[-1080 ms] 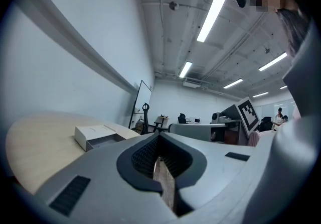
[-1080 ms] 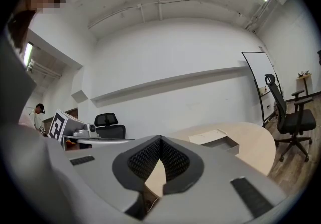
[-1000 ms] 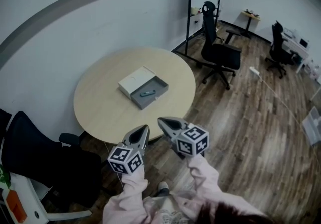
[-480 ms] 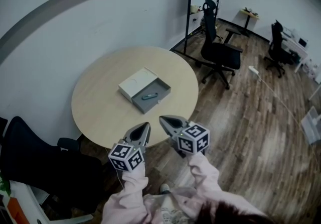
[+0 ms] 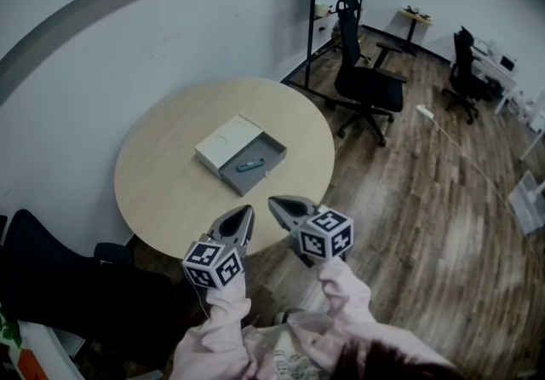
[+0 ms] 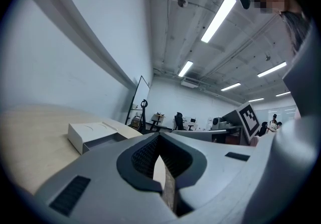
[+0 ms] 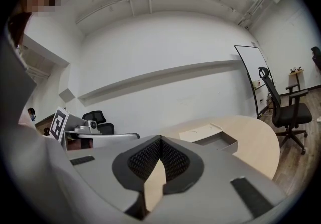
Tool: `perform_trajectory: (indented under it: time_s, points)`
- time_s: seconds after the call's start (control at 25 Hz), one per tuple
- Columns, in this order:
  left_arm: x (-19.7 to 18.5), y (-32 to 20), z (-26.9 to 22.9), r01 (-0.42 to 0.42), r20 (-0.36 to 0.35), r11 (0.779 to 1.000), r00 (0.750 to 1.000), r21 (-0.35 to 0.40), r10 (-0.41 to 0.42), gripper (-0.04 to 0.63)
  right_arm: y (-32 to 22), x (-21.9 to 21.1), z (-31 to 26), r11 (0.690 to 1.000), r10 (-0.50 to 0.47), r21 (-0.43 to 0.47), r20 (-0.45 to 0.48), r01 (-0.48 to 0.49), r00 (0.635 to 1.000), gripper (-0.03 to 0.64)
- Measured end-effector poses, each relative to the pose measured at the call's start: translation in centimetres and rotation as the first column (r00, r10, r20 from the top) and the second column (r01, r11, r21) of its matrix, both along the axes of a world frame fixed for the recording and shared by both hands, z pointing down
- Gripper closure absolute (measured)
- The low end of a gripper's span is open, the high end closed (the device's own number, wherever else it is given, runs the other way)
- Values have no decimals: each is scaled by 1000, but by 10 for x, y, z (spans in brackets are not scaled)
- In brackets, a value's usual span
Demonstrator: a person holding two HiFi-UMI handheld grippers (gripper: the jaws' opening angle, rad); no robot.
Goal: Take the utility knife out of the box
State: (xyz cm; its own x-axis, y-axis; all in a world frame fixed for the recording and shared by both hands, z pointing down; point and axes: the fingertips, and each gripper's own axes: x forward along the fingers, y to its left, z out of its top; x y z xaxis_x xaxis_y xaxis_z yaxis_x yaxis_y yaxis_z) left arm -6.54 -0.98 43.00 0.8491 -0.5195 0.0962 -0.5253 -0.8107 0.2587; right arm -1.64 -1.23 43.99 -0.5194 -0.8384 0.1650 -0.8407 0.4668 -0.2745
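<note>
Two grippers, one box, one knife: we hold the left gripper [image 5: 248, 213] and the right gripper [image 5: 273, 201] side by side on the near side of the box [image 5: 223, 141], well apart from it and just past the edge of the round counter [image 5: 153, 199] that carries it. The left gripper's jaws are pressed together with nothing between them. The right gripper's jaws are closed the same way and are also empty. Both point roughly level toward the box, and each gripper carries one marker cube.

The box, the only one on the counter, is a white sleeve with its single grey tray [image 5: 268, 152] slid out to the right. One utility knife [image 5: 248, 167] lies flat inside that tray, touched by neither gripper.

Our two pink sleeves [image 5: 230, 319] show behind the grippers. We count three chairs around the box: a black office chair [image 5: 366, 84] beyond it to the right, a second chair [image 5: 464, 71] farther off the same way, and a third chair [image 5: 51, 267] to its near left. The two chairs to the right stand on the wood floor [image 5: 426, 199].
</note>
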Motion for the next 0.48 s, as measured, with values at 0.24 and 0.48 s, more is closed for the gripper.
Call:
perform_trajectory:
  time_s: [0.24,0.48]
  points:
    - [2,-6,3,-5,4,1000,1000,-6,5,588,-6,4,1,1000,10,-3,-2,-10,1000,620]
    - [9,-10,11,-3,15,1000,1000,-22,3,588,-12,10,7,1000,2,-17,7,-2,1000,620]
